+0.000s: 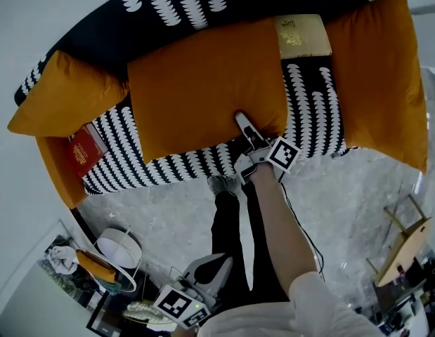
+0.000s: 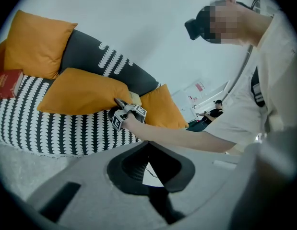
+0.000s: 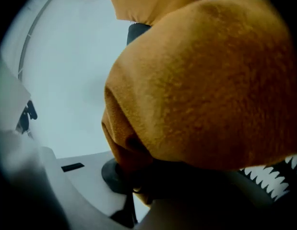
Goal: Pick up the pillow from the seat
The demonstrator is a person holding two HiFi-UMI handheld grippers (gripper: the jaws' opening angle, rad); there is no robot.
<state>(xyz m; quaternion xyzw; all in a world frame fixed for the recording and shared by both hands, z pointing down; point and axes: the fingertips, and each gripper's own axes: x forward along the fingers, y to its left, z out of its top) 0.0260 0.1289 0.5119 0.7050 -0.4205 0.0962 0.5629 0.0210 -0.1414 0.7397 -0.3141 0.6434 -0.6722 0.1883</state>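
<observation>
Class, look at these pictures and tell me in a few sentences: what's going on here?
A person stands at a sofa with a gripper in each hand. The right gripper is shut on the near edge of the orange pillow, which lies on the seat and is not yet lifted. The left gripper is held low by the person's legs, with nothing in it.

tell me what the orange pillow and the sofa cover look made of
Pillow: soft cloth, likely velvety or suede-like. Close up, its surface looks finely napped and matte, and it bunches at its corner.
Sofa cover: probably printed woven fabric, matte black with rows of white scallops and no shine. The weave is too small to tell.
</observation>
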